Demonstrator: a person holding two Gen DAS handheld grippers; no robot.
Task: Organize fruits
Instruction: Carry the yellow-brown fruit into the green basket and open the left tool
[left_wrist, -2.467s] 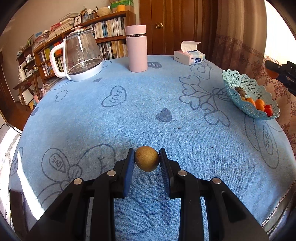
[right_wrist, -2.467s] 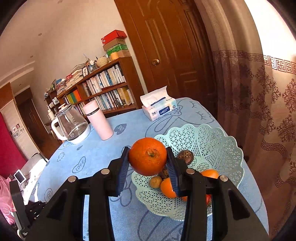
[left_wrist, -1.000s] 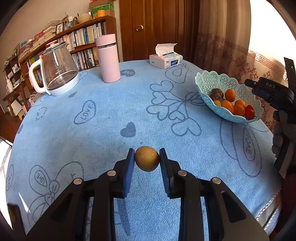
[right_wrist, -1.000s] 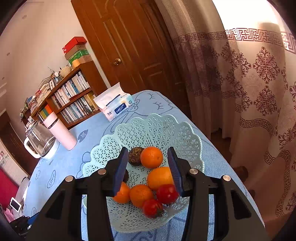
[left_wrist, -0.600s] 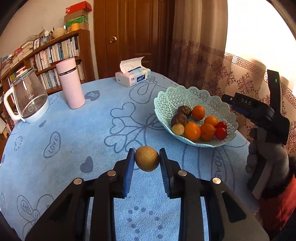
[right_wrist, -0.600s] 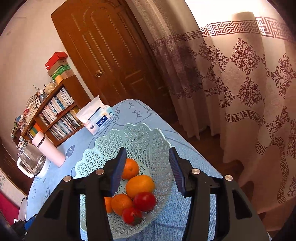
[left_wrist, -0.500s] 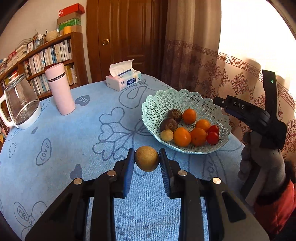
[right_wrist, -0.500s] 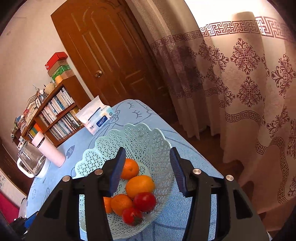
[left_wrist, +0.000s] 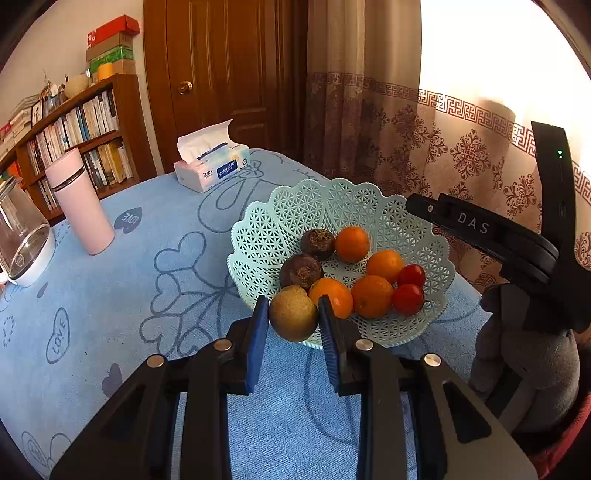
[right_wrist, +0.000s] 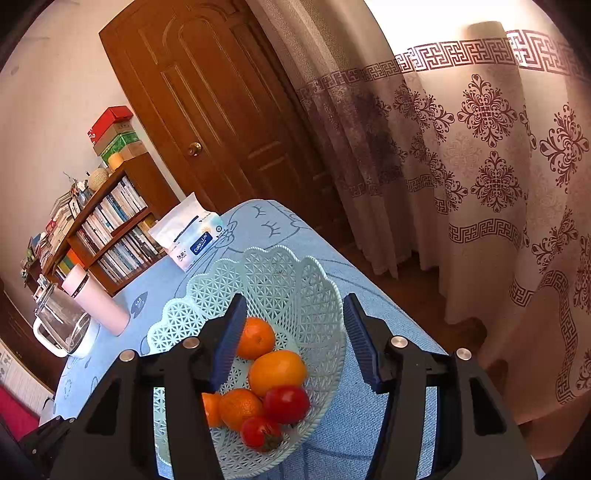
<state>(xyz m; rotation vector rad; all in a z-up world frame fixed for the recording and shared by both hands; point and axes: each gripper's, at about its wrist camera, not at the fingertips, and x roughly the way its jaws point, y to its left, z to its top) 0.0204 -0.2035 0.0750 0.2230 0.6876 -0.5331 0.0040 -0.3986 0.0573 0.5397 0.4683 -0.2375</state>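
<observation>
My left gripper (left_wrist: 293, 319) is shut on a brown-yellow round fruit (left_wrist: 293, 313) and holds it at the near rim of the mint lattice fruit basket (left_wrist: 295, 210). The basket holds several oranges (left_wrist: 351, 243), two dark brown fruits (left_wrist: 301, 270) and two red tomatoes (left_wrist: 407, 299). My right gripper (right_wrist: 293, 339) is open and empty above the basket (right_wrist: 295, 280), with oranges (right_wrist: 277, 371) and tomatoes (right_wrist: 286, 403) below it. The right gripper's body (left_wrist: 498, 240) shows at the right of the left wrist view.
The round table has a blue cloth (left_wrist: 147, 280). A pink tumbler (left_wrist: 79, 201), a glass kettle (left_wrist: 22, 243) and a tissue box (left_wrist: 212, 166) stand at the back. A curtain (right_wrist: 480, 147) hangs right of the table; a bookshelf (right_wrist: 103, 229) and door stand behind.
My left gripper has carried the brown-yellow fruit across the table to the basket's near rim. My right gripper let go of an orange into the basket, opened and drew back.
</observation>
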